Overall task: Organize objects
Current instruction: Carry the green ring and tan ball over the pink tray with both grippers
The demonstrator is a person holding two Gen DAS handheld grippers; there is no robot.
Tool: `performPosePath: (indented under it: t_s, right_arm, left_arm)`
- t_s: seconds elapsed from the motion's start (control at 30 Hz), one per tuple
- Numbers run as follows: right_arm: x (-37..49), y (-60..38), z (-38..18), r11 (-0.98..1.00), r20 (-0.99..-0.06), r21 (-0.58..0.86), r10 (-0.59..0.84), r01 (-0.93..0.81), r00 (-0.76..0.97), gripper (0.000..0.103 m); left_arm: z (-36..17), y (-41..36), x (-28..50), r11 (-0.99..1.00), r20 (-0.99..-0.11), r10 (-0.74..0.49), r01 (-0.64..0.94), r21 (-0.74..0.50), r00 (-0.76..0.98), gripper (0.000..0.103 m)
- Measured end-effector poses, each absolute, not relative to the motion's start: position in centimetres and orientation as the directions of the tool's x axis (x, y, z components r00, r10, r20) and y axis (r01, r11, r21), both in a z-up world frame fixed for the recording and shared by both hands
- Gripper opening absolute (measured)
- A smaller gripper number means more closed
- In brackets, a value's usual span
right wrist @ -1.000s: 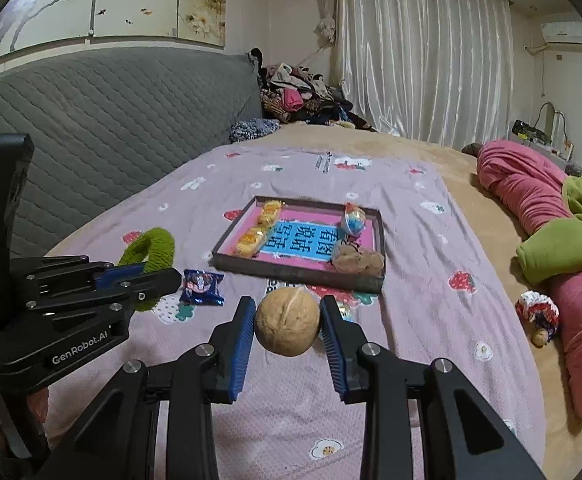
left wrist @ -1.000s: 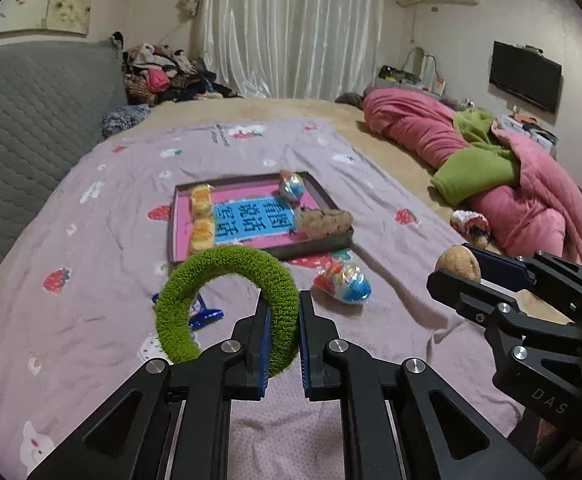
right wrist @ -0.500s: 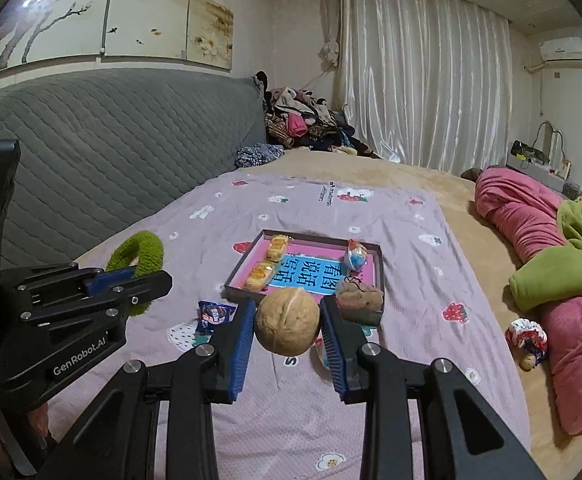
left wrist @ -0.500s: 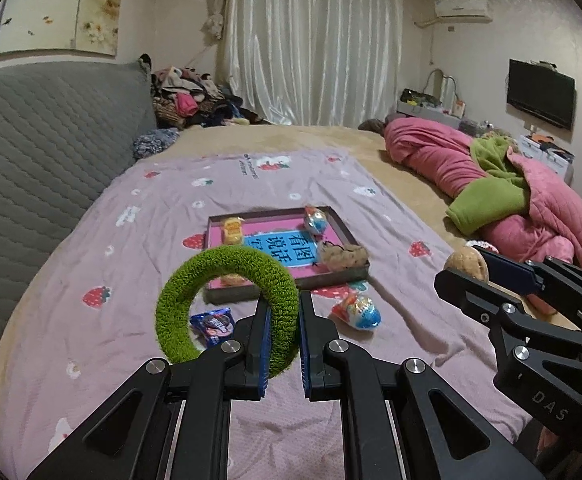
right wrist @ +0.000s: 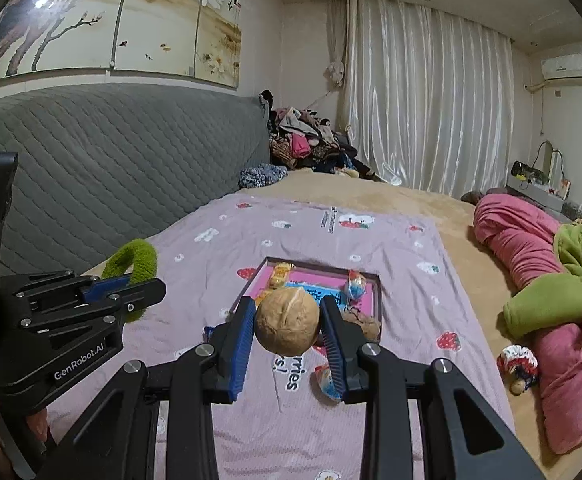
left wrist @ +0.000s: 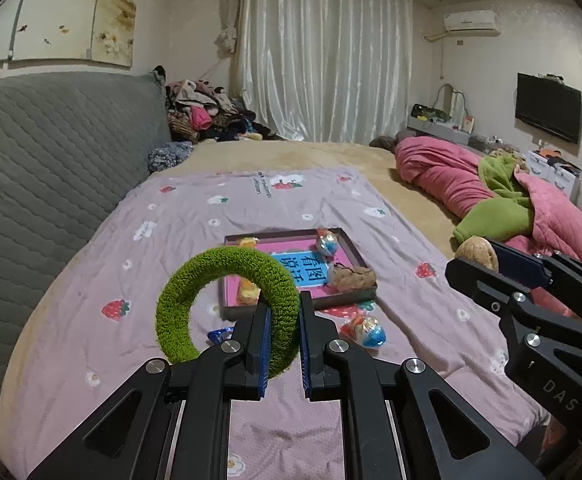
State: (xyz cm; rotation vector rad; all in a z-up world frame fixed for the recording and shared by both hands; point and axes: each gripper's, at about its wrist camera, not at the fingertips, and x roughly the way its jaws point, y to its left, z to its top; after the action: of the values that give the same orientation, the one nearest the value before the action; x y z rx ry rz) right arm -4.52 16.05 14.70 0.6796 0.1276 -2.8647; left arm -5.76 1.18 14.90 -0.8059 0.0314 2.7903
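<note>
Fuzzy green fabric ring (left wrist: pixel 227 304) pinched at its right side between the blue pads of the left tool (left wrist: pixel 284 334), jaws nearly shut on it, ring upright, lifted clear of the bed. Same ring seen at left in the right wrist view (right wrist: pixel 133 262), left tool (right wrist: pixel 131 290) clamped on it.

Round tan walnut-like ball (right wrist: pixel 287 320) gripped between the pads of the right tool (right wrist: pixel 287 330), jaws partly closed on it, held in the air above the lilac strawberry-print sheet (left wrist: pixel 251 204). In the left wrist view the ball (left wrist: pixel 475 251) pokes out at the tip of the right tool (left wrist: pixel 491 268), far right.

Shallow dark-rimmed tray with pink and blue liner (left wrist: pixel 347 300) sits mid-sheet beyond both tools. Inside: yellow wrapped snacks (right wrist: pixel 280 274) along its left edge, colourful foil egg (left wrist: pixel 326 242) at far right corner, brown speckled lump (left wrist: pixel 351 278) at near right corner. Second foil egg (left wrist: pixel 365 332) lies on the sheet just near of the tray. Blue snack packet (left wrist: pixel 219 335) on the sheet, near left of the tray, partly hidden by the ring. Pink quilt with green blanket (right wrist: pixel 547 280) heaped at right.
</note>
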Motion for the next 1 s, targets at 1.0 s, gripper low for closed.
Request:
performPosePath:
  t_s: [1.0]
  right_arm:
    - [-7.5, 15.6, 16.3, -0.977, -0.412, -0.039, -0.174, 0.208, -0.894, 0.034]
  left_arm:
    - [16.7, 1.0, -8.8, -0.982, -0.502, 0.179, -0.187, -0.034, -0.846, 0.012]
